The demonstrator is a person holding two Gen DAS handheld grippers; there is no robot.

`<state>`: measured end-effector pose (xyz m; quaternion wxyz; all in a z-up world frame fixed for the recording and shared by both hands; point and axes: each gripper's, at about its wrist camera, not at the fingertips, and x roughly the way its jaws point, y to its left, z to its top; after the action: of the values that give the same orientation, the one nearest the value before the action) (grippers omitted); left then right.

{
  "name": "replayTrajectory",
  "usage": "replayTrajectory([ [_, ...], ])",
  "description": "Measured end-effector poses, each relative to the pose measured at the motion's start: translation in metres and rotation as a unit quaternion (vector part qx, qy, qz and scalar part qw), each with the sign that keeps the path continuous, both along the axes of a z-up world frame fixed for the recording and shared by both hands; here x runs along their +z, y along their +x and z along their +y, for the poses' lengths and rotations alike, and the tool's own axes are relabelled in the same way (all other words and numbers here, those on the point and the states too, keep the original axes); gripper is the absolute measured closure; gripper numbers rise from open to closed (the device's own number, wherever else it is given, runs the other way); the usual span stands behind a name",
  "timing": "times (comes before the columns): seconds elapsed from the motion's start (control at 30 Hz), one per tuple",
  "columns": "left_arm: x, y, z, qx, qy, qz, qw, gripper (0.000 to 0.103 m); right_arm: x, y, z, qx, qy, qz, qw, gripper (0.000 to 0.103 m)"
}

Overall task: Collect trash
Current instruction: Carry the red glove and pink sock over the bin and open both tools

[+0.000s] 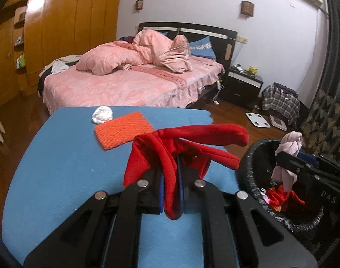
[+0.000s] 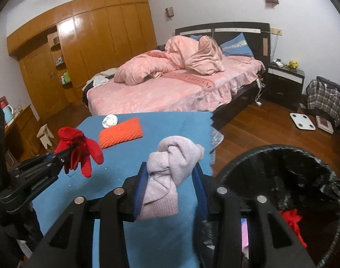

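Above the blue table (image 1: 58, 178), my left hand-held gripper (image 1: 170, 178) clamps a red glove (image 1: 192, 143). My right hand-held gripper (image 2: 170, 178) pinches a knotted pink cloth (image 2: 170, 163) beside the black trash bin (image 2: 326, 201). Crumpled white paper (image 1: 102, 114) lies on the table.

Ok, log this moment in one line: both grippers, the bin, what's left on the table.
left gripper: shut on red glove | right gripper: shut on knotted pink cloth | bin: beside table | left on table: orange pad, white wad

both hand-held grippers (image 1: 170, 174) (image 2: 170, 178) clamped, loaded
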<state>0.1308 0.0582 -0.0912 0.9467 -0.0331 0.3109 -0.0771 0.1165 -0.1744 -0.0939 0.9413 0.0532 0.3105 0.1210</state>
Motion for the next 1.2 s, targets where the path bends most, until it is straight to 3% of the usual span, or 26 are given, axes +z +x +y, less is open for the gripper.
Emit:
replayTrajectory([
  [0.53, 0.005, -0.027, -0.090, -0.100, -0.006, -0.004, 0.9950, 0.094, 0.005, -0.049, -0.095, -0.093, -0.009, -0.014, 0.995, 0.063],
  [0.9, -0.005, -0.014, -0.165, -0.170, -0.002, 0.000, 0.9854, 0.094, -0.006, -0.061, -0.166, -0.153, -0.019, -0.006, 0.988, 0.063],
  [1.2, -0.027, -0.001, -0.217, -0.212, 0.010, 0.016, 0.9771, 0.093, -0.018, -0.055, -0.202, -0.170, -0.020, 0.004, 0.985, 0.063],
])
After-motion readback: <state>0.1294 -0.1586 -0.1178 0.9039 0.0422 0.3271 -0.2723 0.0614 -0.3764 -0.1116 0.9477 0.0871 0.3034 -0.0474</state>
